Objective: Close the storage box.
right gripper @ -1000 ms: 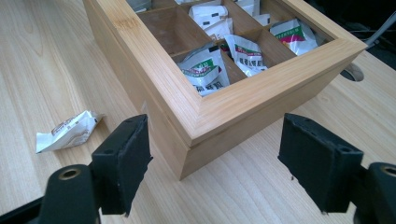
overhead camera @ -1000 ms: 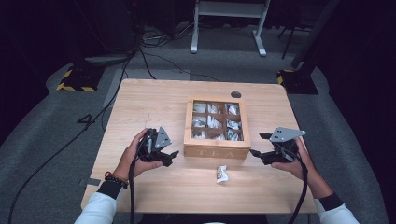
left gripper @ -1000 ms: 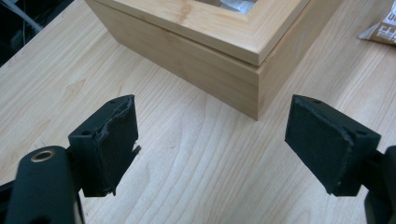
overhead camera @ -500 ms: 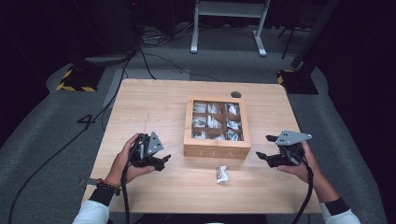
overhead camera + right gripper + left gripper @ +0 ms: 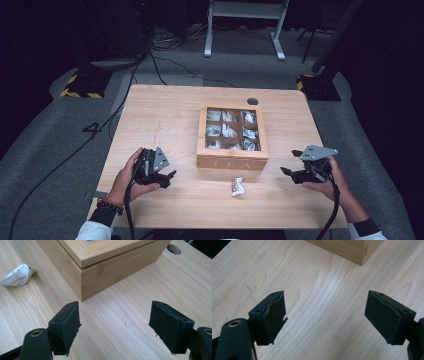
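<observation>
A wooden tea box (image 5: 231, 136) with a windowed lid sits closed at the table's middle, several white packets showing through the panes. One white tea packet (image 5: 237, 186) lies loose on the table just in front of it. My left gripper (image 5: 169, 176) is held low over the table left of the box, open, with only bare wood between its jaws (image 5: 324, 315). My right gripper (image 5: 287, 171) is held right of the box, open and empty (image 5: 115, 322), its jaws pointing at the box's near corner (image 5: 82, 287). The packet (image 5: 17, 275) lies off to its left.
The wooden table (image 5: 165, 115) has a round cable hole (image 5: 252, 101) behind the box. Cables trail from both grippers off the front edge. A white stand (image 5: 245, 25) and floor cables lie beyond the table.
Both hands have drawn back toward the table's front edge and sunk a little. Both grippers stay open and empty. Box and packet have not moved.
</observation>
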`<act>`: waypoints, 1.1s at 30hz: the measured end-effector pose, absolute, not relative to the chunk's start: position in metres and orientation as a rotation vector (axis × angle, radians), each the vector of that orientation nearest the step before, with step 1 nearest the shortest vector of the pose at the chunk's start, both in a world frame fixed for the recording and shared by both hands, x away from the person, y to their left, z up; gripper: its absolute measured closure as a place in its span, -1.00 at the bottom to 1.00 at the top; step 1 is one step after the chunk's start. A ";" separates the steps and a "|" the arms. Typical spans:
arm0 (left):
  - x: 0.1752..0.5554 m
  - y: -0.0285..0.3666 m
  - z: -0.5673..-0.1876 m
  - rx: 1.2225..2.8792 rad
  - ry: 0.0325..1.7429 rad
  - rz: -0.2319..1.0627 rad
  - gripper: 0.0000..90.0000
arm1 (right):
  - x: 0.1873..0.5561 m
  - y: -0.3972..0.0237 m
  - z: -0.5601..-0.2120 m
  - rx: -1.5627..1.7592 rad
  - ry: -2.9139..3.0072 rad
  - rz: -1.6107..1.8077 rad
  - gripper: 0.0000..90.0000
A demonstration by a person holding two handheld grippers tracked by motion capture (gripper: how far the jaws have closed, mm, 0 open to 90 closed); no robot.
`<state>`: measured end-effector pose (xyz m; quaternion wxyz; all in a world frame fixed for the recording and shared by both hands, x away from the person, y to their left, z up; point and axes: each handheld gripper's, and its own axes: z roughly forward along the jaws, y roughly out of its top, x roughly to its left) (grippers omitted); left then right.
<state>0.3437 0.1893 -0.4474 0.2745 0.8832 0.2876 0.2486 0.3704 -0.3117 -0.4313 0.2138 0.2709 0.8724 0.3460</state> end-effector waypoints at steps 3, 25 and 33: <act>0.342 0.193 -0.450 2.381 0.778 0.675 -0.61 | 0.369 -0.317 -0.436 0.768 2.419 0.952 -0.46; 0.331 0.227 -0.480 2.394 0.868 0.595 -0.61 | 0.352 -0.373 -0.476 0.977 2.391 0.937 -0.49; 0.329 0.243 -0.490 2.371 0.912 0.537 -0.61 | 0.346 -0.387 -0.486 1.051 2.368 0.948 -0.50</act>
